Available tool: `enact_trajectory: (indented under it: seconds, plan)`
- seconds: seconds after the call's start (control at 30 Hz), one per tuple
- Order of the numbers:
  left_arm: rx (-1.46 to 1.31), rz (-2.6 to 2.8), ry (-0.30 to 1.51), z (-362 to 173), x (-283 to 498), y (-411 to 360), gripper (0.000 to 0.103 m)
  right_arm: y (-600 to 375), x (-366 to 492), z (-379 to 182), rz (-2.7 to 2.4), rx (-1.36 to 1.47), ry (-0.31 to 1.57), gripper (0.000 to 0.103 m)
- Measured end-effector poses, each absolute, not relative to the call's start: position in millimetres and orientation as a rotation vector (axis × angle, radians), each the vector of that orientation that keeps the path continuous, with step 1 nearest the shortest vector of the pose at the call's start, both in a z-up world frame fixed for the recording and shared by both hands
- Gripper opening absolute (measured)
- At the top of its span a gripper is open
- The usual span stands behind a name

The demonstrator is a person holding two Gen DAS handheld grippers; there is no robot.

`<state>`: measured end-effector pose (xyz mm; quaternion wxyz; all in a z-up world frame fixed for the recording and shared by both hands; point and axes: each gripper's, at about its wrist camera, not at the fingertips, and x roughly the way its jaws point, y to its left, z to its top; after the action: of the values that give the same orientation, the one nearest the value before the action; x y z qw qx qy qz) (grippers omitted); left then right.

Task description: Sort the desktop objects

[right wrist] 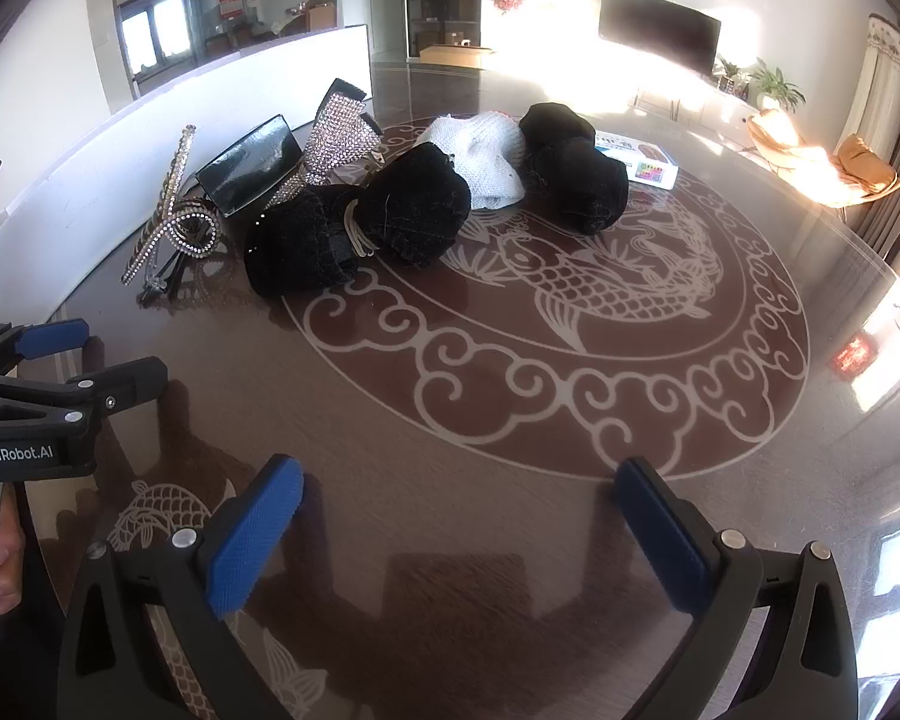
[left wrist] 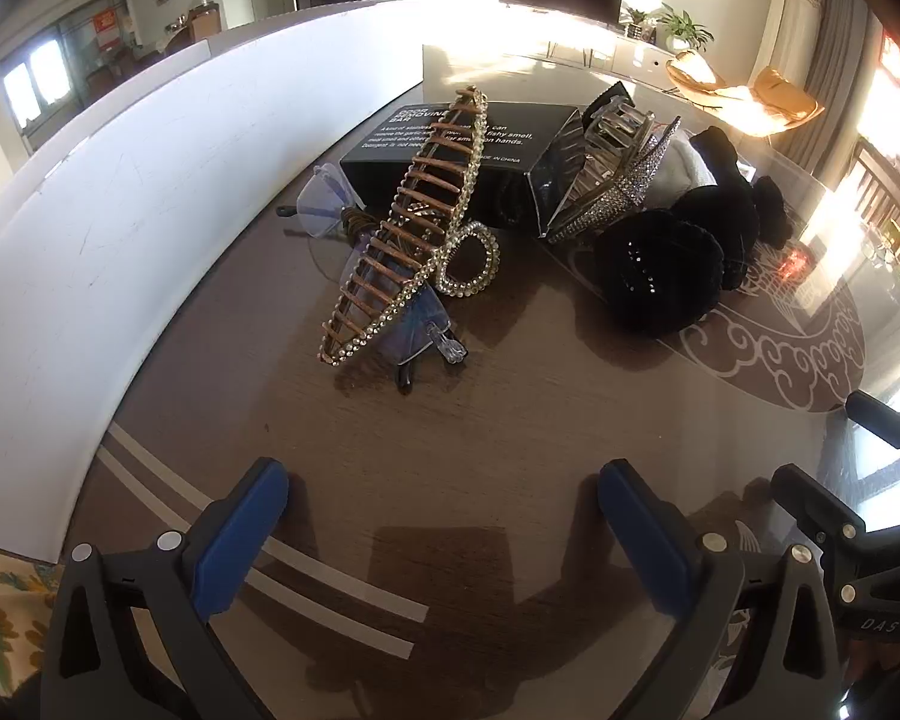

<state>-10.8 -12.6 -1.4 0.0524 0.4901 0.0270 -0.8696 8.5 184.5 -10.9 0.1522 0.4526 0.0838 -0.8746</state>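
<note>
A rhinestone hair comb [left wrist: 408, 228] leans on clear glasses [left wrist: 324, 207] in front of a black box [left wrist: 450, 144]; the comb also shows in the right wrist view [right wrist: 162, 216]. A silver rhinestone hair clip [left wrist: 612, 174] lies beside the box, also in the right wrist view [right wrist: 336, 138]. Black velvet scrunchies [left wrist: 660, 270] [right wrist: 360, 228], a white knit item [right wrist: 486, 150] and another black scrunchie [right wrist: 576, 168] lie on the table. My left gripper [left wrist: 444, 516] is open and empty, short of the comb. My right gripper [right wrist: 459, 516] is open and empty over the table's fish pattern.
A white board [left wrist: 120, 228] walls the table's left side. A small colourful box [right wrist: 642, 162] lies behind the scrunchies. The left gripper's body [right wrist: 36, 396] is at the right wrist view's left edge. The glossy brown table [right wrist: 570, 420] has a printed fish medallion.
</note>
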Motion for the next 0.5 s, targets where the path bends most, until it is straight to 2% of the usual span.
enact_trajectory:
  seconds: [0.5]
  plan:
    - [1.489, -2.644, 0.084, -2.0, -11.7, -13.1, 0.103, 184.6, 8.2, -10.9, -2.510, 1.298, 0.240, 0.103]
